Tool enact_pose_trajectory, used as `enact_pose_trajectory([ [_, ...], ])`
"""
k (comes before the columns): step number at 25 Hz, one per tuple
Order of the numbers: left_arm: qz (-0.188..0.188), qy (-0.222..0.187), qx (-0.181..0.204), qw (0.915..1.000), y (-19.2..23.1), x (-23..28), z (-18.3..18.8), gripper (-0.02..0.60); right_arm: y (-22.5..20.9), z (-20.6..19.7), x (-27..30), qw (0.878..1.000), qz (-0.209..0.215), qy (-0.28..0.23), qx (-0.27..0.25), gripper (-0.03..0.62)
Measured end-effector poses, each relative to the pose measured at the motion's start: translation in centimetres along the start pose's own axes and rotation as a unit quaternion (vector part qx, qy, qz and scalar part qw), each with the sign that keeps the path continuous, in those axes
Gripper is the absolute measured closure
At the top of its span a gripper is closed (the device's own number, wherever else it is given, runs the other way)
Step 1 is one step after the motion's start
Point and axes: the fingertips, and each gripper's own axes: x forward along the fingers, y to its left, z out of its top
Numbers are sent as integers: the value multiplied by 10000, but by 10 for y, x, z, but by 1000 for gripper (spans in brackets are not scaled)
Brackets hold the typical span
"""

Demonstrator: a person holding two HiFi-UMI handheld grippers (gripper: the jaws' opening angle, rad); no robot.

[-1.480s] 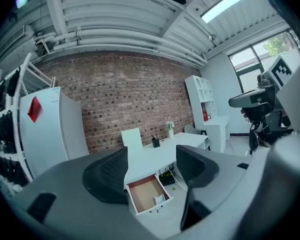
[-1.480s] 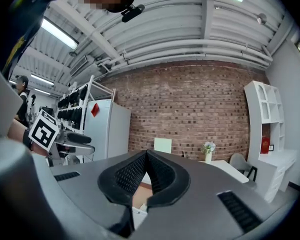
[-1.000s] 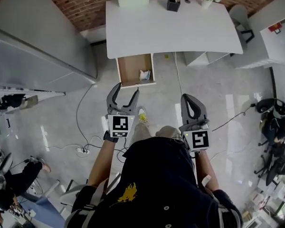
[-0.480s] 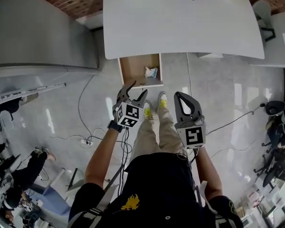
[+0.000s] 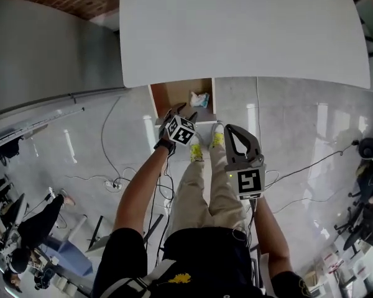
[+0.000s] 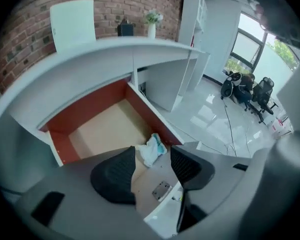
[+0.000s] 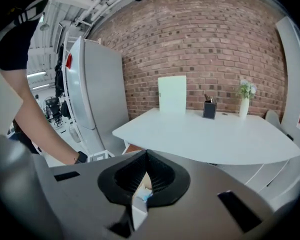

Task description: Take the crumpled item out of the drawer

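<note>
Head view: the drawer (image 5: pixel 174 95) stands pulled out from under the near edge of the white counter (image 5: pixel 242 36). The crumpled item (image 5: pixel 199 98), a white wad with a blue-green patch, lies against the drawer's right-hand wall. The left gripper (image 5: pixel 184 112) hangs over the drawer's front edge. The right gripper (image 5: pixel 232 130) is held back over the floor, beside the person's legs.

Left gripper view: the jaws are spread and closing. The wad shows in the gap between them but lies deeper in the drawer, and neither pad touches it. I'd judge that the closing should wait until the pads straddle the wad's bulk. The gripper should go down near the right wall without scraping it, pinch firmly, then lift straight up, clear of the counter's edge.

Right gripper view: the jaws are pressed together and hold nothing.
</note>
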Motion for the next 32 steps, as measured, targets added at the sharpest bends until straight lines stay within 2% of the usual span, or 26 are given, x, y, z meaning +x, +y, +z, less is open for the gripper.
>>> enact_pose_trajectory([
  [6,168,699,92,9974,23,92,-23,350,-9,-27,30,9997,171,94,129,568],
  [10,106,1150,28,9933,15,120,-42,356,6,-39,13,9990,324,263,147,568],
  [11,91,1234,89,9923,9,124,-40,408,5,-46,7,9986,328,359,205,568],
  [12,99,1236,143,9922,5,127,-36,495,3,-53,1,9981,323,465,249,568],
  [14,134,1039,141,9944,5,119,-23,530,3,-57,-4,9975,331,594,210,568],
  [19,329,72,223,9992,6,41,17,540,5,-40,-18,9978,300,578,-125,568],
  [21,458,-347,310,9979,3,-6,33,540,0,-25,-28,9985,198,471,-194,568],
  [24,583,-894,235,9940,3,-94,49,543,5,19,-49,9995,3,197,-265,568],
  [28,857,-1542,257,9840,-2,-219,75,545,26,86,-87,9987,-216,-303,-353,568],
  [32,1272,-2360,183,9632,0,-336,102,545,57,140,-118,9954,-267,-766,-504,569],
])
